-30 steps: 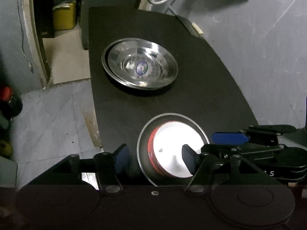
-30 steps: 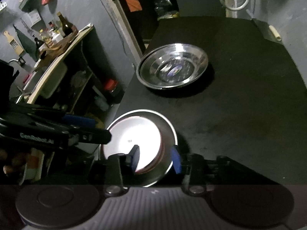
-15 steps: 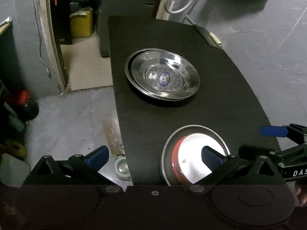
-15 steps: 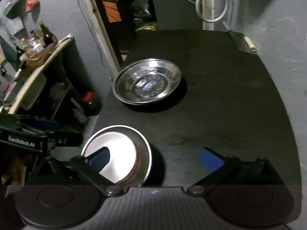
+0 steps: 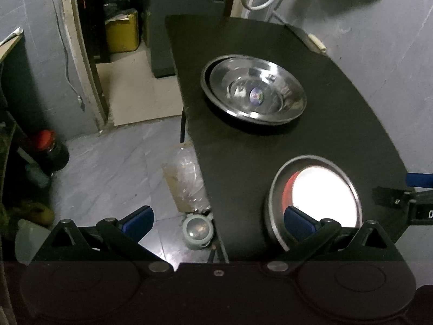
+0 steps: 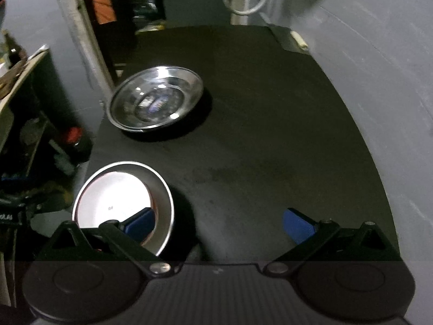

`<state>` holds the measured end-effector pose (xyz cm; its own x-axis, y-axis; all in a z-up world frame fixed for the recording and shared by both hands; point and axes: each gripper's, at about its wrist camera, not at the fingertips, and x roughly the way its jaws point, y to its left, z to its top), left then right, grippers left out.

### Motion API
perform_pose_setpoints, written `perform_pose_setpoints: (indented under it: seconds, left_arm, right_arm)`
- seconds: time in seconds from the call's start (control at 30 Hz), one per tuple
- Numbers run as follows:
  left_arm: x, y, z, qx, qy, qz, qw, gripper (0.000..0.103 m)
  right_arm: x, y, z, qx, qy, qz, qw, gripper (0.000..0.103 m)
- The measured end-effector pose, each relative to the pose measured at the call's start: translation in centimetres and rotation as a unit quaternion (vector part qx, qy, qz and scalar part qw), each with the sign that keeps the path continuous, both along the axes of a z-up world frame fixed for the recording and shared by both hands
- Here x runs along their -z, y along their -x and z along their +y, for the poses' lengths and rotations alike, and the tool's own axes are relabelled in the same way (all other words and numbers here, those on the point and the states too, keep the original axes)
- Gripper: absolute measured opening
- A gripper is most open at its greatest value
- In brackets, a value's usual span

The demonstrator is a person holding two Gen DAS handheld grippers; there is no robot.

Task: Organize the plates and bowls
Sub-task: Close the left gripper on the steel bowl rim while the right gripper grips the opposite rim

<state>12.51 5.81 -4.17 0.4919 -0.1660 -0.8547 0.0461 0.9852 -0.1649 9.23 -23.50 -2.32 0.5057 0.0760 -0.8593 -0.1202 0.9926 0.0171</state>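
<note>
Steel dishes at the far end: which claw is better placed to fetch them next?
Left, probably. Both claws stand open and empty by the near bowl. The steel dishes sit toward the table's left edge, the left claw's side; the right claw would have to cross over.

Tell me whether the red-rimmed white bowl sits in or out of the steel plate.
In. The red-rimmed white bowl lies inside the steel plate, whose rim rings it on the black table.
</note>
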Motion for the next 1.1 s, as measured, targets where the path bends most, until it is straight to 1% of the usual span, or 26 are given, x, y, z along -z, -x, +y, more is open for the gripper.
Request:
perform_pose_setpoints:
  seconds: [0.1, 0.2, 0.4, 0.5, 0.6, 0.73, 0.87, 1.1]
  left_arm:
    - [0.5, 0.3, 0.7, 0.009, -0.006, 0.005, 0.9999, 0.102]
    - [0.6, 0.3, 1.0, 0.014, -0.016, 0.011, 0.9997, 0.102]
    - [0.2, -0.1, 0.5, 0.027, -0.009, 0.005, 0.9996, 0.102]
    - [0.3, -0.8, -0.4, 0.029, -0.01, 0.009, 0.9995, 0.102]
    - [0.6, -1.4, -1.3, 0.032, -0.02, 0.021, 0.9991, 0.102]
    - [0.9, -1.8, -2.5, 0.034, -0.056, 0.032, 0.9973, 0.102]
    - [1.1, -1.8, -2.8, 0.029, -0.062, 0.041, 0.9968, 0.102]
    - [1.5, -1.9, -3.2, 0.021, -0.073, 0.051, 0.9958, 0.102]
  right_arm:
    - [0.6, 0.6, 0.1, 0.014, -0.002, 0.009, 1.0, 0.103]
    - [0.5, 0.7, -0.2, 0.028, -0.006, 0.011, 1.0, 0.103]
    - [0.7, 0.1, -0.9, 0.04, 0.0, 0.017, 0.999, 0.103]
    - [1.1, -0.5, -1.5, 0.037, 0.004, 0.029, 0.999, 0.103]
    - [1.3, -1.0, -1.6, 0.02, 0.009, 0.034, 0.999, 0.103]
    - [1.3, -1.6, -1.6, -0.013, -0.004, 0.033, 0.999, 0.103]
    - [1.8, -2.3, -1.0, -0.047, -0.005, 0.044, 0.998, 0.103]
    - [2.5, -3.0, -0.6, -0.08, -0.008, 0.062, 0.995, 0.103]
